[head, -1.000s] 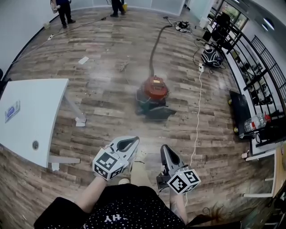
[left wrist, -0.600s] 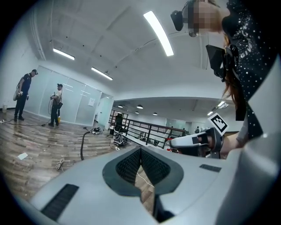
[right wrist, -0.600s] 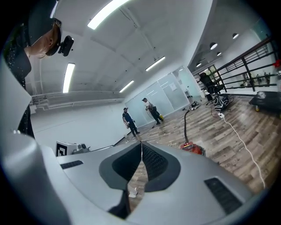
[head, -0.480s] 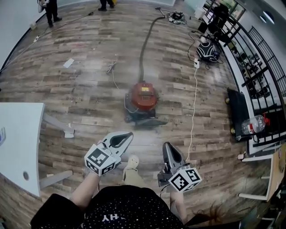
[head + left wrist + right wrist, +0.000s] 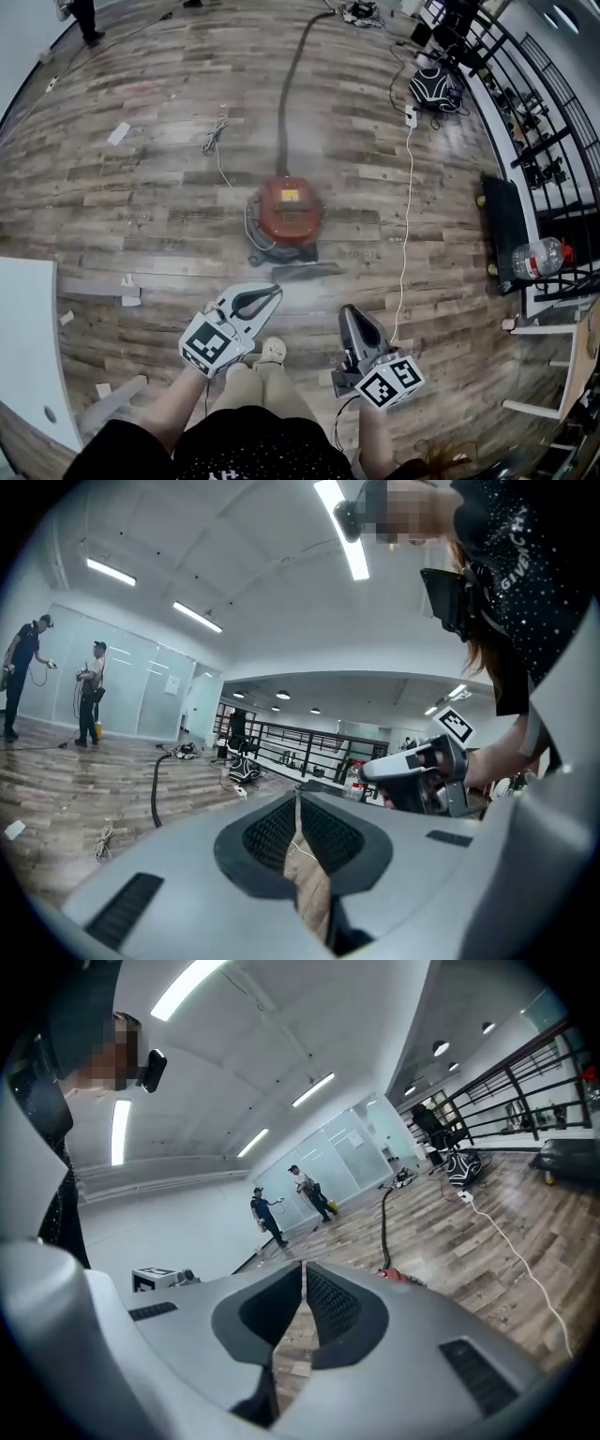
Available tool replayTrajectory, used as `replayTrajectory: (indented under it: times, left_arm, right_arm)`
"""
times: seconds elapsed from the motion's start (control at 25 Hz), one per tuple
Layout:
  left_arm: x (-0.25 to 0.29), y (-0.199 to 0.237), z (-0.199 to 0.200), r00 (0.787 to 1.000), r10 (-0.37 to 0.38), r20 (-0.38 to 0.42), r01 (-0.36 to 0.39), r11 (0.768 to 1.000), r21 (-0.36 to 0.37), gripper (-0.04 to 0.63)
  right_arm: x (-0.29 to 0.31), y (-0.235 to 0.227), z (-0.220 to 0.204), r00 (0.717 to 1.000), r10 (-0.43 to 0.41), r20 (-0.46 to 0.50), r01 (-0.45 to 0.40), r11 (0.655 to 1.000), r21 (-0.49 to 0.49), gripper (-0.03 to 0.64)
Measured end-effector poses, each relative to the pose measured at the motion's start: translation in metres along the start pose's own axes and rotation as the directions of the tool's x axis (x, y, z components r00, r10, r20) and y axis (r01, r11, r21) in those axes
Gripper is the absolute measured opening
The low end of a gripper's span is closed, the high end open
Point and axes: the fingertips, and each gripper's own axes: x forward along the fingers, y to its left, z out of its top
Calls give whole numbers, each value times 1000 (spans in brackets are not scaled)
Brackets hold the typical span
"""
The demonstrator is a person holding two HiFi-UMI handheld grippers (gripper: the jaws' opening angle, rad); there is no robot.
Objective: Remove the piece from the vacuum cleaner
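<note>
A red canister vacuum cleaner (image 5: pixel 286 216) stands on the wooden floor ahead of me, its dark hose (image 5: pixel 292 75) running away toward the far end of the room. A dark flat piece (image 5: pixel 302 272) lies at its near side. My left gripper (image 5: pixel 274 292) is shut and empty, held above the floor short of the vacuum cleaner. My right gripper (image 5: pixel 345 311) is shut and empty too, to the right and also short of it. In the right gripper view the vacuum cleaner (image 5: pixel 401 1277) shows just past the closed jaws. The left gripper view shows the hose (image 5: pixel 156 789) and the right gripper (image 5: pixel 373 772).
A white table (image 5: pixel 23 347) stands at the left. A white cable (image 5: pixel 407 206) runs along the floor at the right, past a black rack (image 5: pixel 506 225) and a water bottle (image 5: pixel 536 255). Loose cord (image 5: pixel 216 136) and paper scraps lie on the floor. People (image 5: pixel 272 1215) stand far off.
I have walked toward the vacuum cleaner, which is now nearer and lower in the head view. The table has slid off to the left. Both grippers stay shut.
</note>
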Motion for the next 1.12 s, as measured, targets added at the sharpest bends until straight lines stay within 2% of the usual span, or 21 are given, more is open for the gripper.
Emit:
replayTrajectory:
  times: [0.12, 0.36, 0.6, 0.72, 0.76, 0.84, 0.88, 1.0, 1.04, 1.12]
  left_arm:
    - [17, 16, -55, 999, -25, -21, 24, 999, -23, 11]
    - [48, 65, -196, 999, -27, -45, 26, 1000, -17, 11]
    - [63, 107, -314, 998, 29, 52, -27, 999, -41, 11]
    - [71, 129, -368, 992, 55, 115, -50, 998, -50, 19]
    - [75, 135, -384, 990, 64, 130, -56, 997, -58, 74]
    - [84, 143, -415, 989, 64, 132, -57, 997, -59, 230]
    - [90, 143, -430, 991, 51, 122, -46, 998, -39, 266]
    - [106, 132, -459, 997, -9, 74, 4, 998, 67, 312]
    - [111, 129, -463, 998, -21, 62, 15, 995, 96, 319]
    - [121, 124, -461, 997, -31, 64, 23, 991, 132, 321]
  right_arm:
    - [26, -20, -35, 999, 39, -21, -39, 999, -19, 12]
    - [75, -94, -128, 999, 33, 31, -32, 998, -51, 12]
    - [100, -175, -237, 997, 23, 80, -18, 998, -61, 12]
    - [105, -221, -289, 997, -5, 81, 13, 995, -102, 14]
    - [106, -238, -301, 996, -22, 92, 33, 992, -120, 14]
    - [107, -271, -319, 990, -61, 128, 78, 987, -138, 14]
    - [108, -285, -326, 987, -76, 142, 96, 985, -141, 24]
    - [108, -323, -337, 984, -118, 133, 144, 968, -206, 192]
    - [108, -337, -336, 980, -150, 127, 178, 951, -252, 258]
    - [105, -367, -326, 968, -216, 126, 246, 914, -323, 295]
